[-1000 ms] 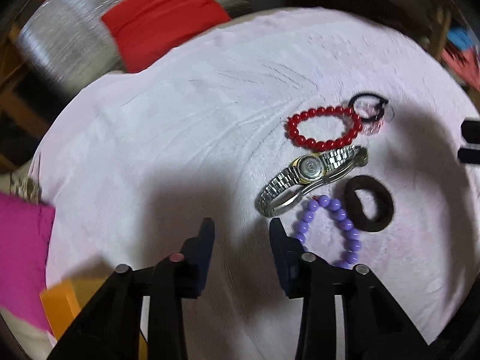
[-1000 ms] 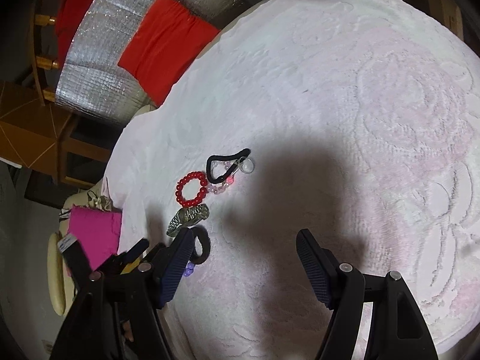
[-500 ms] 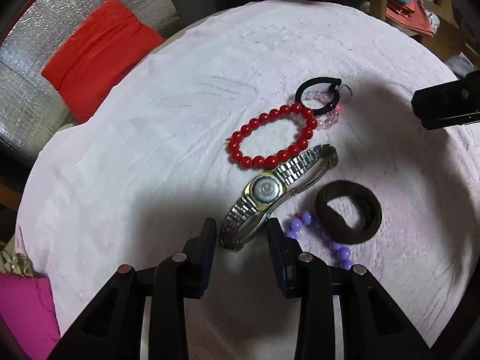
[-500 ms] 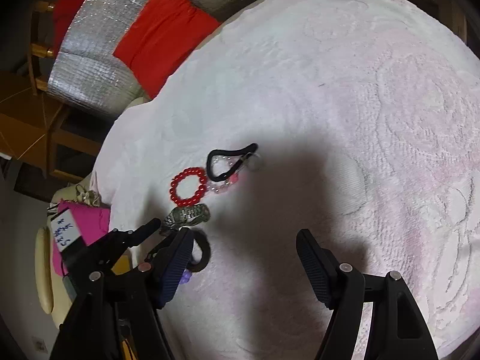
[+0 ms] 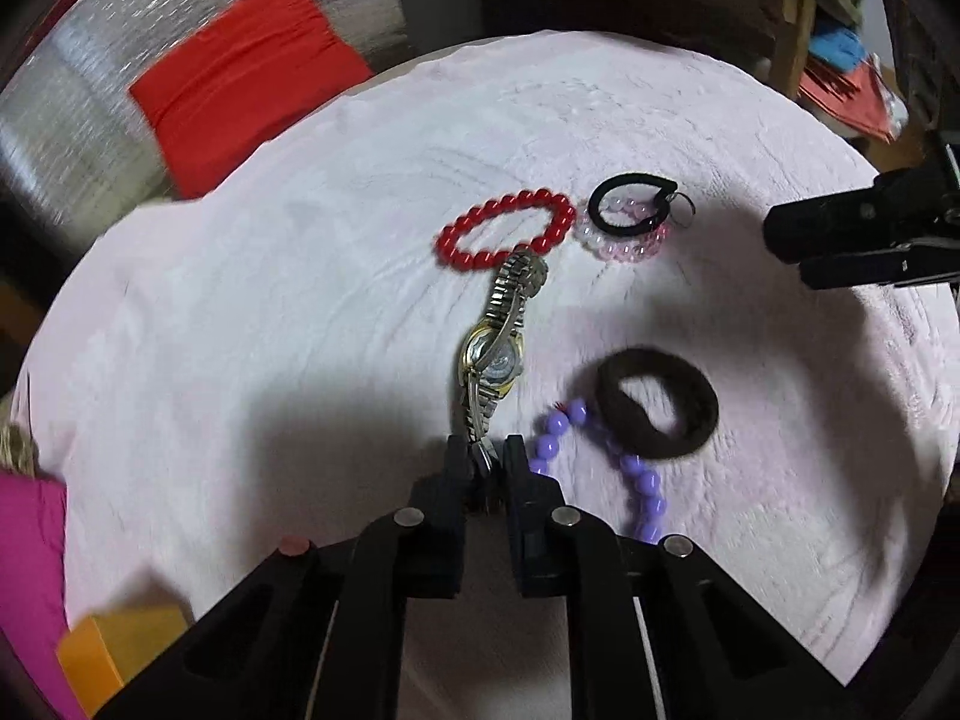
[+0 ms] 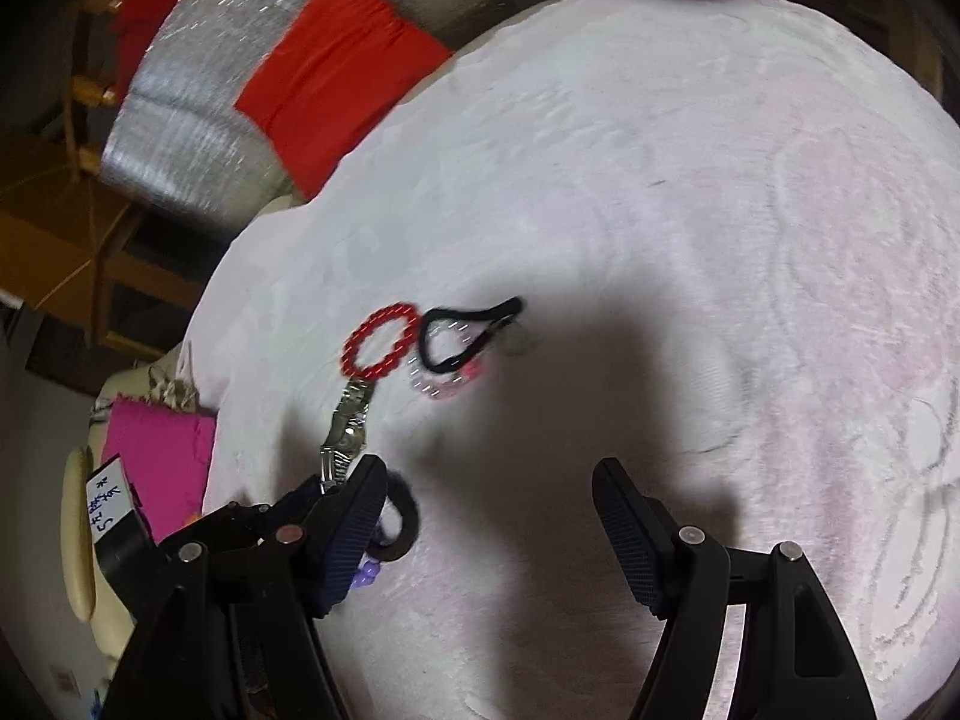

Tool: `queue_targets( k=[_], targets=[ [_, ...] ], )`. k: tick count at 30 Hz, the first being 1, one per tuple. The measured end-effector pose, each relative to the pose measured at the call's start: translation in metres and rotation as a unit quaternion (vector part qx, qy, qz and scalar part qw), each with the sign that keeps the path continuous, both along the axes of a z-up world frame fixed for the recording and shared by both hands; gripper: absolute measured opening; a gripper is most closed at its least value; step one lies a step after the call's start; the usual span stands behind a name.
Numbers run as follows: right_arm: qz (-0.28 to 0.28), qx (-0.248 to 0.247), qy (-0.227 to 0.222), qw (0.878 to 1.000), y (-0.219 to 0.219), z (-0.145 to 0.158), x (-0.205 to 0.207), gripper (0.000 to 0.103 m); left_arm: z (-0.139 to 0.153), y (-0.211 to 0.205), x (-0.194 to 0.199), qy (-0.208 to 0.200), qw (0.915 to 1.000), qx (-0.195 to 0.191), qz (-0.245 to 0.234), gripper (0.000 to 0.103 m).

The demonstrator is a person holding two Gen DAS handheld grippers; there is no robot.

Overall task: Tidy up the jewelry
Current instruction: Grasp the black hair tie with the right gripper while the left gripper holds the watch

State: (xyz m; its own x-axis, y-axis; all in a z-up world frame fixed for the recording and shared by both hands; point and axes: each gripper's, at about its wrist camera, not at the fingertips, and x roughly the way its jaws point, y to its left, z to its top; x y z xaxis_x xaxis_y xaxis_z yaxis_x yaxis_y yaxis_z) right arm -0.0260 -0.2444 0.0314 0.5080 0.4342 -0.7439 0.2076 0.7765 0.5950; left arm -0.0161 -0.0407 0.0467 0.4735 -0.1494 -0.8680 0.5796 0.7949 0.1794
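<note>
One purple bead bracelet point(image 5: 606, 462) shows fully only from the left wrist.

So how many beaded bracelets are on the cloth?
3: red bracelet beyond the watch; clear pink one under the black tie; purple one partly under the brown tie.

Watch point(image 5: 495, 354): metal band stretched out, near end nipped between closing jaws.
Red bead bracelet point(image 5: 504, 231): flat, touching the watch's far end.
Purple beads point(image 5: 642, 480): apparently partly under brown hair tie point(image 5: 657, 411) (blurred).
</note>
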Motion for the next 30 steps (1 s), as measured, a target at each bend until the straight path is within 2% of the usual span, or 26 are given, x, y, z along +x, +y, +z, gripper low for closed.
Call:
queue_targets(
  k=[2, 6, 8, 14, 17, 20, 21, 24, 30],
  targets=[
    [0.016, 0.004, -0.003, 1.000, 0.009, -0.001, 0.001, 0.073, 0.003, 0.011, -0.009, 0.003, 0.9998, -0.014, 0.016, 0.012],
    [0.047, 0.000, -0.006, 0.999, 0.028, -0.003, 0.002, 0.058, 0.013, 0.036, -0.029, 0.001, 0.9979, -0.039, 0.051, 0.011],
    [0.061, -0.005, -0.004, 0.998, 0.039, -0.005, 0.004, 0.054, 0.014, 0.044, -0.040, 0.006, 0.9971, -0.042, 0.063, 0.011],
    [0.077, -0.080, -0.006, 0.994, 0.069, -0.010, 0.008, 0.052, 0.003, 0.060, -0.074, 0.037, 0.9958, -0.043, 0.072, 0.011],
    [0.083, -0.134, -0.012, 0.987, 0.081, -0.012, 0.010, 0.040, 0.001, 0.059, -0.079, 0.033, 0.9963, -0.035, 0.071, 0.012],
    [0.091, -0.197, -0.027, 0.976, 0.092, -0.011, 0.008, 0.021, 0.003, 0.057, -0.078, 0.030, 0.9966, -0.032, 0.070, 0.012],
    [0.090, -0.203, -0.029, 0.975, 0.093, -0.010, 0.007, 0.014, 0.005, 0.055, -0.077, 0.029, 0.9967, -0.035, 0.067, 0.017],
    [0.077, -0.208, -0.029, 0.975, 0.082, -0.009, 0.005, 0.005, 0.010, 0.052, -0.078, 0.016, 0.9967, -0.037, 0.070, 0.044],
    [0.028, -0.138, -0.012, 0.990, 0.048, -0.010, 0.007, 0.004, 0.006, 0.044, -0.063, 0.021, 0.9951, -0.051, 0.083, 0.045]
  ],
)
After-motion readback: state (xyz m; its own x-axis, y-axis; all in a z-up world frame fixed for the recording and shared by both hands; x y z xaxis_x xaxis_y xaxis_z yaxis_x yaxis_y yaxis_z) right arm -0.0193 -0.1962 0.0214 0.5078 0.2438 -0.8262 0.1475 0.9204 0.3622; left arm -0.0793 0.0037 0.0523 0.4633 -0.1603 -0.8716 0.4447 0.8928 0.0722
